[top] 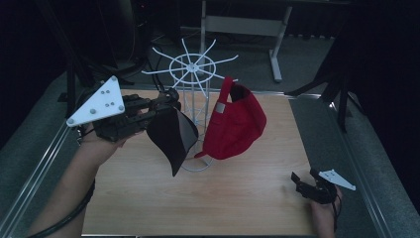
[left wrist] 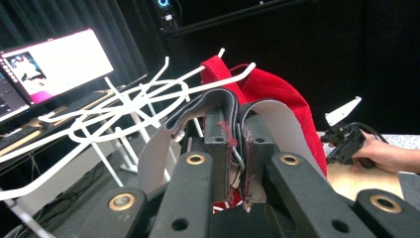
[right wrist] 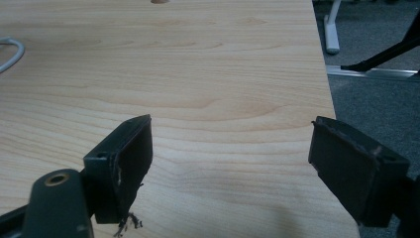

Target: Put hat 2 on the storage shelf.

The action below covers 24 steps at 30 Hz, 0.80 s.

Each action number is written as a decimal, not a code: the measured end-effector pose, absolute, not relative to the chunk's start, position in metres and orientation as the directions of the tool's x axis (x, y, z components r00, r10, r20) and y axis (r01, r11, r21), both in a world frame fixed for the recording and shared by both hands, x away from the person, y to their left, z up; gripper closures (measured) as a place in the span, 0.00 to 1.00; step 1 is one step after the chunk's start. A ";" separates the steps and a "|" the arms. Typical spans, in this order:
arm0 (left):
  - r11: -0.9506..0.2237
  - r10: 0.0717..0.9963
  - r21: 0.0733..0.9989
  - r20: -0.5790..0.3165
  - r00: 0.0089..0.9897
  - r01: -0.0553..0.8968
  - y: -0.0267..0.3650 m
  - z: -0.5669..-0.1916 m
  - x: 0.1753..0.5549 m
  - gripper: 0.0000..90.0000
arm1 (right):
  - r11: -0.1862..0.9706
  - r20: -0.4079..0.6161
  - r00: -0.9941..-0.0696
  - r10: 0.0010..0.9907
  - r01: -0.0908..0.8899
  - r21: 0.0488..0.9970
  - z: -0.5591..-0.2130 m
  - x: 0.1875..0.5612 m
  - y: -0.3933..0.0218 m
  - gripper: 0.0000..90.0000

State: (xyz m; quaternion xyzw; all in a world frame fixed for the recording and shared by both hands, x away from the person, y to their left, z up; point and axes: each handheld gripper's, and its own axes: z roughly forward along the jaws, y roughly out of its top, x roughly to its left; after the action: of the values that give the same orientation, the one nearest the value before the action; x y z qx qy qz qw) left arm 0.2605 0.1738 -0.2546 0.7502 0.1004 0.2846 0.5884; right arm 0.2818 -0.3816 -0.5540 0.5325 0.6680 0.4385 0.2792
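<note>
A black cap (top: pixel 173 134) with a grey lining hangs from my left gripper (top: pixel 166 101), held up beside the white wire hat rack (top: pixel 190 67). In the left gripper view my left gripper (left wrist: pixel 237 144) is shut on the cap's rear band (left wrist: pixel 218 101), right in front of a rack prong (left wrist: pixel 148 94). A red cap (top: pixel 235 124) hangs on the rack's right side, and its crown (left wrist: pixel 282 89) rises behind the black cap. My right gripper (top: pixel 300 181) rests low at the table's front right corner. In its own view the right gripper (right wrist: pixel 230 148) is open over bare wood.
The rack stands at the middle back of the wooden table (top: pixel 237 198). Metal rails (top: pixel 39 163) run along both table sides. A lit monitor (left wrist: pixel 54 62) stands beyond the rack. The table's right edge (right wrist: pixel 332 104) lies close beside the right gripper.
</note>
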 end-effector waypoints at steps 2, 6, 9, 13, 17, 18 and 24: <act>-0.300 0.487 0.936 0.318 0.813 -0.187 0.172 -0.256 0.260 0.94 | 0.047 0.096 -0.277 0.956 0.467 0.883 -0.554 0.282 -0.382 0.19; -0.304 0.485 0.935 0.318 0.815 -0.184 0.170 -0.258 0.259 0.93 | 0.049 0.094 -0.279 0.956 0.465 0.884 -0.554 0.282 -0.382 0.19; -0.308 0.481 0.934 0.315 0.818 -0.179 0.170 -0.260 0.259 0.87 | 0.047 0.096 -0.279 0.955 0.464 0.884 -0.554 0.282 -0.382 0.19; -0.319 0.476 0.932 0.313 0.822 -0.170 0.171 -0.264 0.258 0.79 | 0.047 0.096 -0.281 0.955 0.464 0.885 -0.554 0.282 -0.382 0.19; -0.319 0.478 0.935 0.301 0.825 -0.156 0.174 -0.269 0.257 0.78 | 0.048 0.095 -0.281 0.955 0.464 0.885 -0.554 0.282 -0.382 0.19; -0.318 0.479 0.936 0.297 0.826 -0.153 0.175 -0.270 0.257 0.78 | 0.049 0.095 -0.282 0.955 0.463 0.885 -0.554 0.282 -0.382 0.19; -0.282 0.506 0.950 0.266 0.820 -0.135 0.188 -0.276 0.255 0.78 | 0.050 0.094 -0.282 0.955 0.464 0.884 -0.554 0.282 -0.382 0.19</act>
State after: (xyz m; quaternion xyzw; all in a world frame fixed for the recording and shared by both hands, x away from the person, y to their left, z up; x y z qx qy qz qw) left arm 0.2545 0.1883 -0.2762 0.7525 0.1235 0.2732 0.5863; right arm 0.2815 -0.3816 -0.5540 0.5305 0.6687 0.4401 0.2789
